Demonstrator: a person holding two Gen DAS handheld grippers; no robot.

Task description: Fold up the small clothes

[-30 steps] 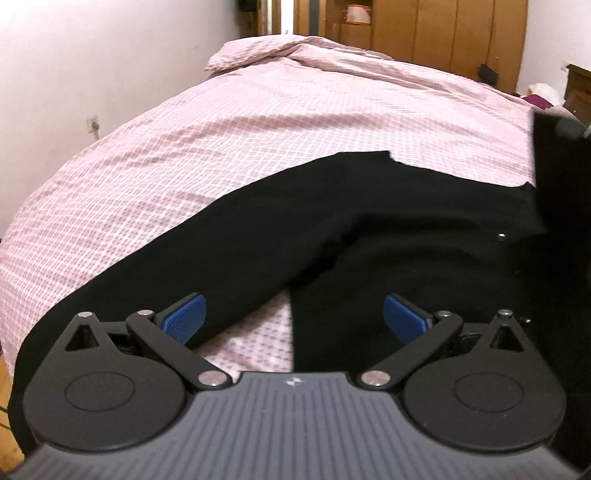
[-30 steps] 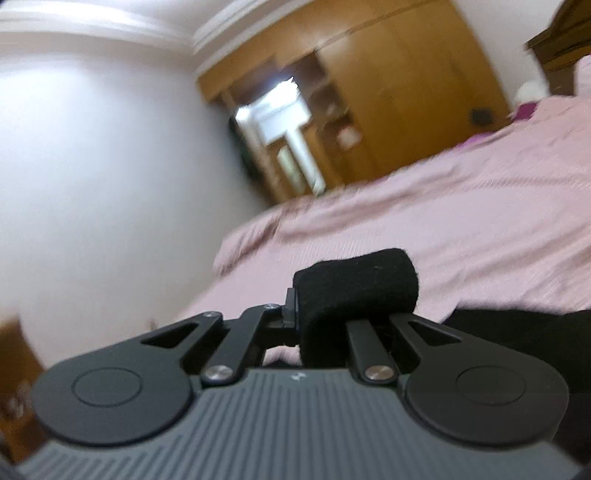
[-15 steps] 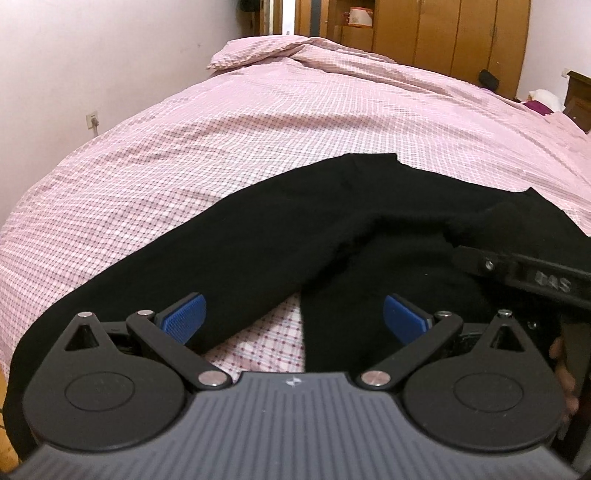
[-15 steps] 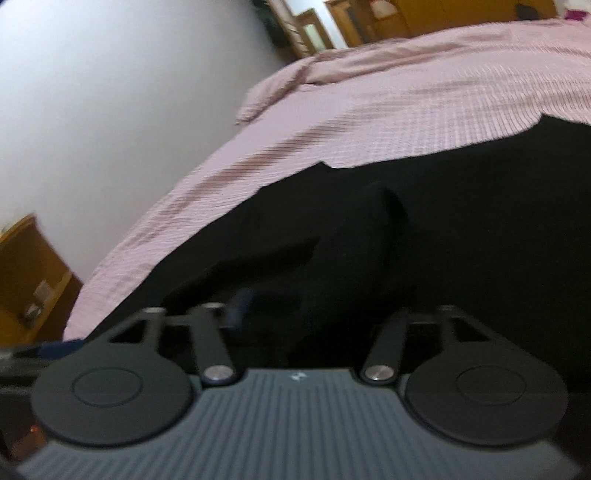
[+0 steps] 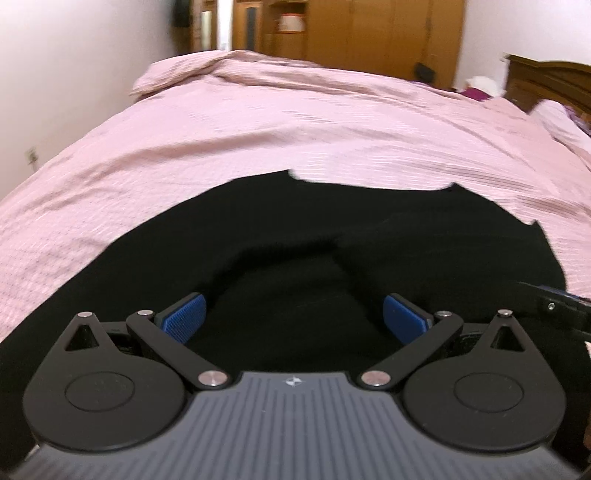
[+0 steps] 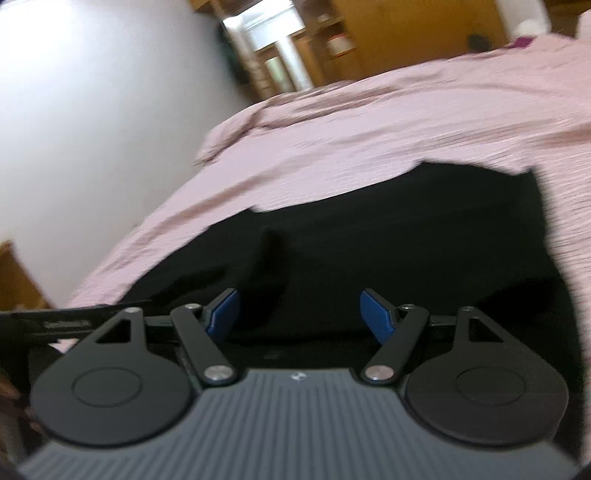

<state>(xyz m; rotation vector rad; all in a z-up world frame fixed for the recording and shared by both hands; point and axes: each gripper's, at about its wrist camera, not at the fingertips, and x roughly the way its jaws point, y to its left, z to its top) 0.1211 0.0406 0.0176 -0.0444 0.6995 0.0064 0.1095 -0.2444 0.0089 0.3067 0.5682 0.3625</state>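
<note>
A black garment (image 5: 332, 229) lies spread on the pink checked bed cover (image 5: 295, 129), with a fold laid over its near part. It also shows in the right wrist view (image 6: 406, 229). My left gripper (image 5: 294, 318) is open and empty, low over the garment's near edge. My right gripper (image 6: 300, 312) is open and empty, also just above the garment. The tip of the right gripper (image 5: 554, 302) shows at the right edge of the left wrist view. The left gripper (image 6: 74, 321) shows at the left of the right wrist view.
The bed fills most of both views. A white wall (image 5: 74, 74) runs along its left side. Wooden wardrobes (image 5: 369, 33) stand at the far end. A wooden headboard (image 5: 546, 81) is at the far right. A wooden piece of furniture (image 6: 14, 277) stands by the wall.
My right gripper carried a fold of the black garment over, laid it down and opened. The garment now covers the pink gap near my left gripper. Both views are motion-blurred.
</note>
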